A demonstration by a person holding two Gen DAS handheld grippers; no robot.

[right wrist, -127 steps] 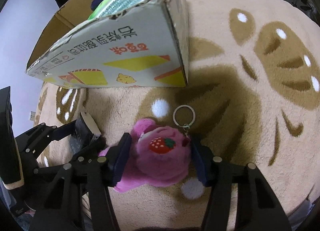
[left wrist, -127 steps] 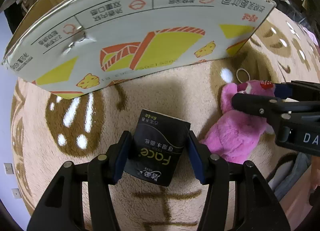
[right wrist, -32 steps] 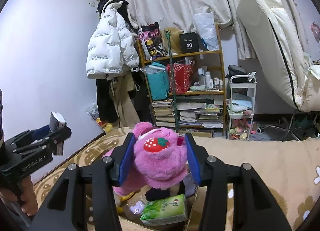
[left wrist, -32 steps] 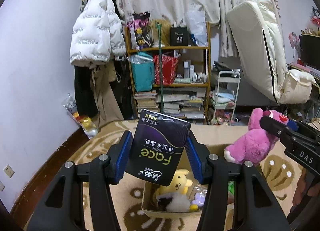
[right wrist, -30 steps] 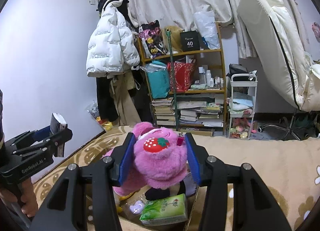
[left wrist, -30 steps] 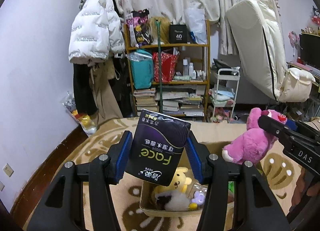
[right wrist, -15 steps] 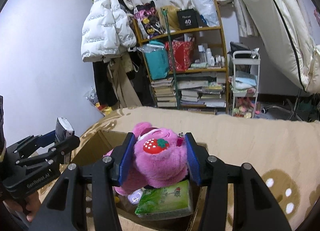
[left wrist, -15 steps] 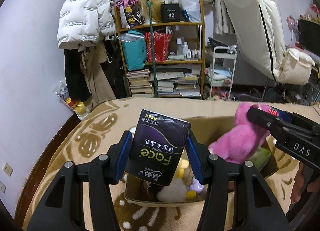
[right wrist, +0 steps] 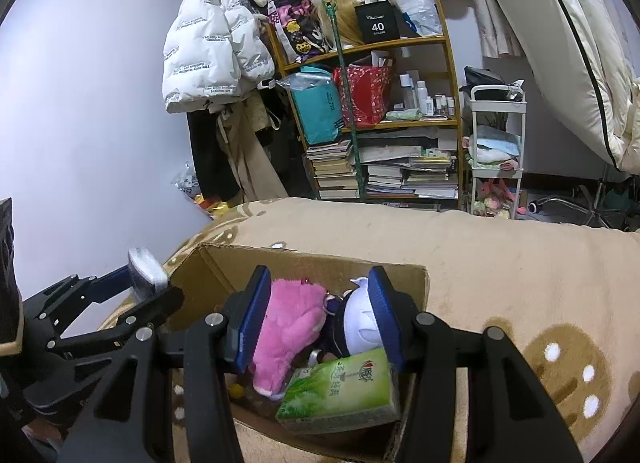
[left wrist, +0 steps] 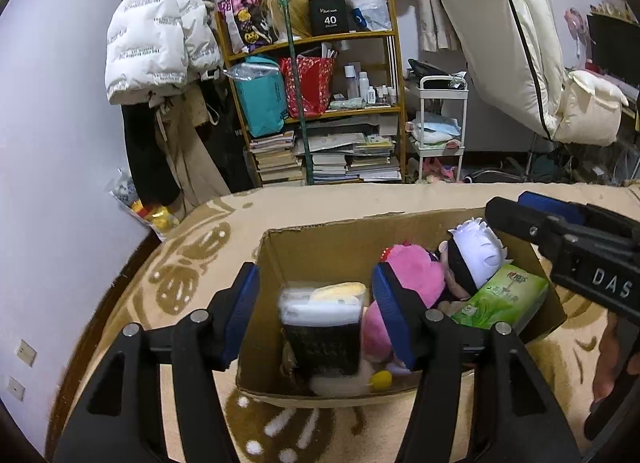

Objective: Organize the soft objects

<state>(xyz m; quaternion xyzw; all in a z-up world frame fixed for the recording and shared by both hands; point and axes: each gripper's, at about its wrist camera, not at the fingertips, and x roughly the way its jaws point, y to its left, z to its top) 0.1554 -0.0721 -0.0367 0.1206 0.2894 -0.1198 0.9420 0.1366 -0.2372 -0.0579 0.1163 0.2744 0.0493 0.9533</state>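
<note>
Left claw above the near left end of the open cardboard box, jaws opening, pads clear of the blurred dark tissue pack between them, the pack down among the things in the box. Right claw over the same box, jaws apart with no pad pressing, the pink plush lying loose inside against a white-headed doll and beside a green tissue pack. Box on a beige patterned blanket.
</note>
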